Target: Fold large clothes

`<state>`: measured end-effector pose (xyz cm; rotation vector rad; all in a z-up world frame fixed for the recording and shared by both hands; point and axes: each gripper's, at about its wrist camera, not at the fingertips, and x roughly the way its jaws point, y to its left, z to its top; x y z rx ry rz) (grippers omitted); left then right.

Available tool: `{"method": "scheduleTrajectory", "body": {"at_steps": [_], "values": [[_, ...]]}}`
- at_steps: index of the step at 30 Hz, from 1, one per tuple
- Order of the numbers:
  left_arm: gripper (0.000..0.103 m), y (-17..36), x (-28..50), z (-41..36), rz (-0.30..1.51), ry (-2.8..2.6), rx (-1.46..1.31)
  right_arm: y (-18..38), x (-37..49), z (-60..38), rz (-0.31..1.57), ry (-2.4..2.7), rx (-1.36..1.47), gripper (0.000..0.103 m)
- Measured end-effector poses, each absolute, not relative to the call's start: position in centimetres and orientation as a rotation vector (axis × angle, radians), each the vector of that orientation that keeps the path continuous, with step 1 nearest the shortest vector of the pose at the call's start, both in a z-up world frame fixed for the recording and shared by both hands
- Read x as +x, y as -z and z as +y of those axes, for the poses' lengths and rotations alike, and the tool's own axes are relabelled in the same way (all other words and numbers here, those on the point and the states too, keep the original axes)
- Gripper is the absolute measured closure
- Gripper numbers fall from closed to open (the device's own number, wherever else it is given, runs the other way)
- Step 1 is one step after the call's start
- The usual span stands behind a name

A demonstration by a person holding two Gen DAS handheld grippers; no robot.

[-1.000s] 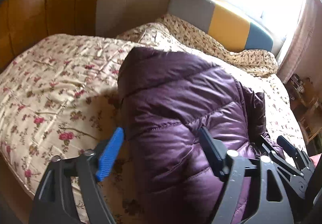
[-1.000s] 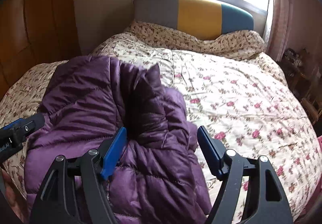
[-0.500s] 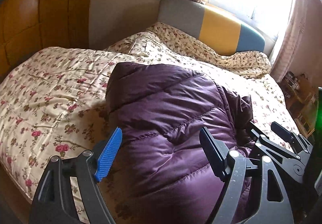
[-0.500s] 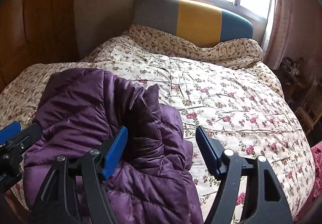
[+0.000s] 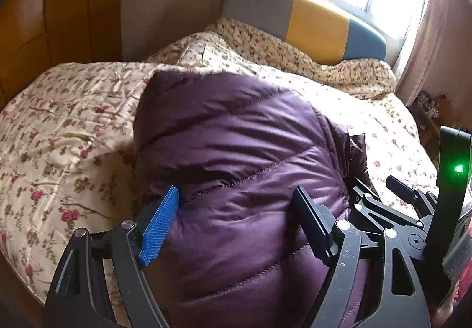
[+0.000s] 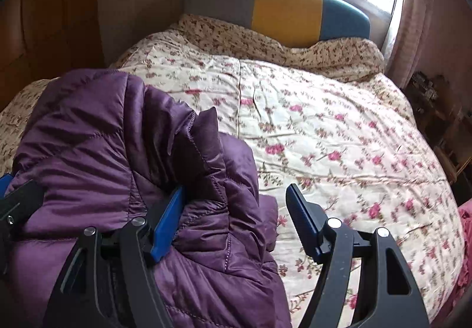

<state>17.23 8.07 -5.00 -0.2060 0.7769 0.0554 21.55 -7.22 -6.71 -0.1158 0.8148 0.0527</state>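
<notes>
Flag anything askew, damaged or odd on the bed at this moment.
No damage or spill shows. The purple puffer jacket lies bunched on the floral quilt, its right edge rumpled and standing up, not flat. Both the left tool and right tool are open over it.

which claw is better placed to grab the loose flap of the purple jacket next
Right. The right claw is open over the purple jacket's bunched flap, while the left claw faces only smooth quilted back.
</notes>
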Motion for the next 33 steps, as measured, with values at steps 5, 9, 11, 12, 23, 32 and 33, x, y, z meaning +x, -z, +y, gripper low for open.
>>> {"method": "scheduleTrajectory", "body": {"at_steps": [5,9,11,12,23,32,33], "values": [[0.022,6.8,18.0,7.4,0.778,-0.073,-0.164,8.7,22.1,-7.5,0.826,-0.069,-0.105,0.035],[0.022,8.0,18.3,7.2,0.77,-0.076,-0.153,10.1,22.0,-7.8,0.813,-0.078,-0.095,0.035],[0.021,8.3,18.3,7.1,0.763,-0.078,-0.146,10.3,22.0,-8.0,0.811,-0.08,-0.085,0.035],[0.02,8.4,18.2,7.2,0.758,-0.081,-0.147,10.2,22.0,-8.0,0.809,-0.081,-0.084,0.035],[0.014,5.1,15.6,7.6,0.716,-0.103,-0.138,5.8,18.2,-7.8,0.745,-0.124,-0.076,0.029],[0.007,2.0,11.1,7.8,0.648,-0.164,-0.133,2.2,12.6,-6.8,0.709,-0.143,-0.1,0.019],[0.007,1.9,10.6,7.9,0.646,-0.168,-0.139,2.0,12.1,-6.9,0.71,-0.144,-0.098,0.017]]}}
